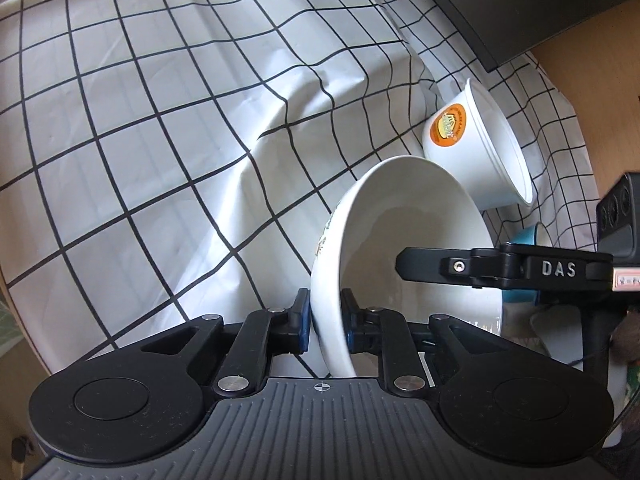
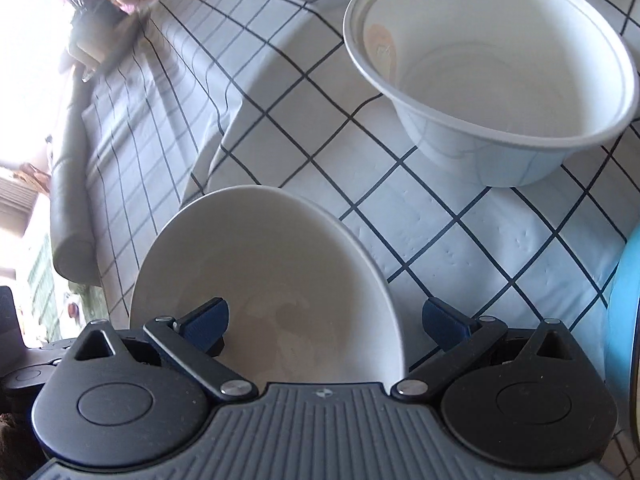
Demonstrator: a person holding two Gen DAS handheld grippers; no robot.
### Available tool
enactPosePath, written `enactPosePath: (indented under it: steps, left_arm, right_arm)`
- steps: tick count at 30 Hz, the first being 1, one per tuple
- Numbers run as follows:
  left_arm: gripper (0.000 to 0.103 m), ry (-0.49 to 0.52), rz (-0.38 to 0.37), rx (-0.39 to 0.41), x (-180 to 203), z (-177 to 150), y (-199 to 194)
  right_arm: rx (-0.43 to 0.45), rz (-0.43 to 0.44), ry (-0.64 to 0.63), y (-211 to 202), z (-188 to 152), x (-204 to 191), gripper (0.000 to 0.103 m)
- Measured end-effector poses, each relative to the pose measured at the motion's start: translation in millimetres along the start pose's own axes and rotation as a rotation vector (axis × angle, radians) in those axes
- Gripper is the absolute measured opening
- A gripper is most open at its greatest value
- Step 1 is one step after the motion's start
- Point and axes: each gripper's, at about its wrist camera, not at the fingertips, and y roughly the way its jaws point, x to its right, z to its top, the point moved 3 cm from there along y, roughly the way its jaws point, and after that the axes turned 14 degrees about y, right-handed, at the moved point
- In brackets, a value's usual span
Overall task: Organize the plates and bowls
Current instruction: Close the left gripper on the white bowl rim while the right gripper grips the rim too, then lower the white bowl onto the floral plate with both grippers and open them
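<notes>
My left gripper [image 1: 325,322] is shut on the rim of a white ceramic bowl [image 1: 400,248] with a printed pattern on its outside, one pad inside and one outside. The same bowl [image 2: 272,280] shows in the right wrist view, below my right gripper [image 2: 326,322], which is open with its blue pads [image 2: 208,320] spread over the bowl's inside and rim. The right gripper's finger [image 1: 500,268] reaches across the bowl in the left wrist view. A white paper bowl [image 1: 480,144] with an orange logo stands behind; it also shows in the right wrist view [image 2: 492,72].
A white tablecloth with a black grid [image 1: 160,140] covers the table. A blue bowl or cup [image 2: 624,320] sits at the right edge, also in the left wrist view [image 1: 524,236]. A dark monitor edge [image 1: 500,8] stands at the back right. Wooden surface [image 1: 600,60] lies beyond the cloth.
</notes>
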Motion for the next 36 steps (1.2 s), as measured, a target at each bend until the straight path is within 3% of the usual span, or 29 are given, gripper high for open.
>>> enactPosePath:
  steps: [4,9,14,16,19,25,36]
  left_arm:
    - [0.019,0.024,0.004,0.002,2,-2,-1]
    - [0.019,0.027,-0.006,-0.004,0,-1,-1]
    - [0.018,0.028,0.01,-0.004,4,0,1]
    - [0.018,0.054,0.023,-0.01,8,1,2]
    - [0.019,0.093,0.038,-0.021,13,2,3]
    - [0.019,0.091,0.035,-0.034,11,4,5]
    - [0.017,0.067,0.04,-0.067,9,8,6]
  right_arm:
    - [-0.046,-0.027,0.005,3,6,-2,0.103]
    - [-0.089,0.012,-0.018,0,10,3,0.103]
    - [-0.055,0.041,-0.091,-4,1,3,0.102]
    - [-0.02,0.011,-0.146,-8,-6,0,0.089]
    - [0.006,-0.012,-0.211,-16,-18,-6,0.084]
    - [-0.006,-0.035,-0.129,-17,-18,4,0.058]
    - [0.019,-0.078,-0.104,-18,-20,3,0.046]
